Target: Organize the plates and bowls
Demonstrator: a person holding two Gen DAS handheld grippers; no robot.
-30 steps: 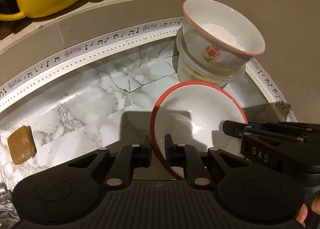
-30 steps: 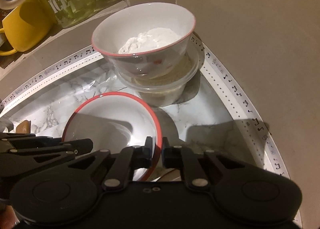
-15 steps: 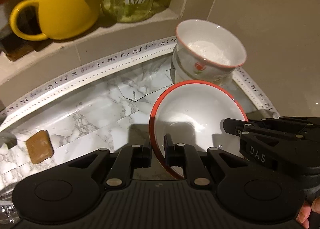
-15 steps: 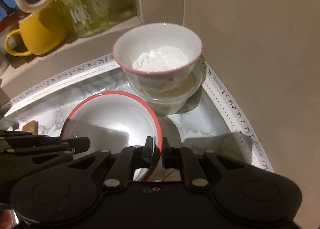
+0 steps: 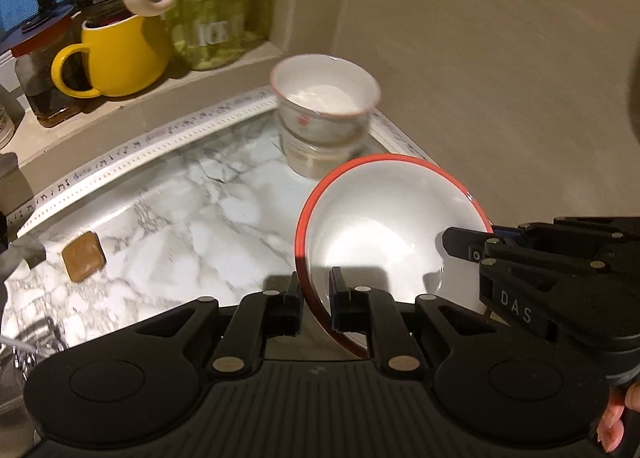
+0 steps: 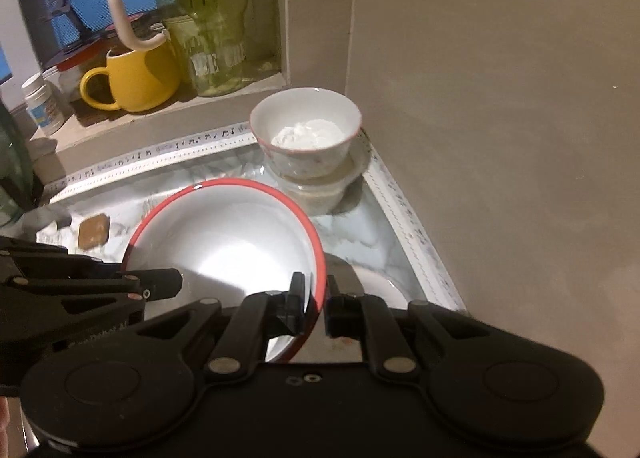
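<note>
- My left tongs [image 5: 315,300] clench the near-left rim of the red-rimmed bowl [image 5: 384,234], raised and tilted above the marble surface [image 5: 180,218].
- My right tongs [image 6: 314,304] grip the opposite rim; I'd keep both level, moving together, clear of the small bowl [image 6: 306,134].

The red-rimmed bowl [image 5: 394,234] looks like glossy glazed ceramic, catching a bright highlight. At its 12 o'clock, a flour-filled bowl [image 6: 306,130] sits on a clear plastic container [image 6: 320,194]. The marble-patterned counter [image 5: 192,214] shines smoothly, and both grippers are matt black plastic.
</note>
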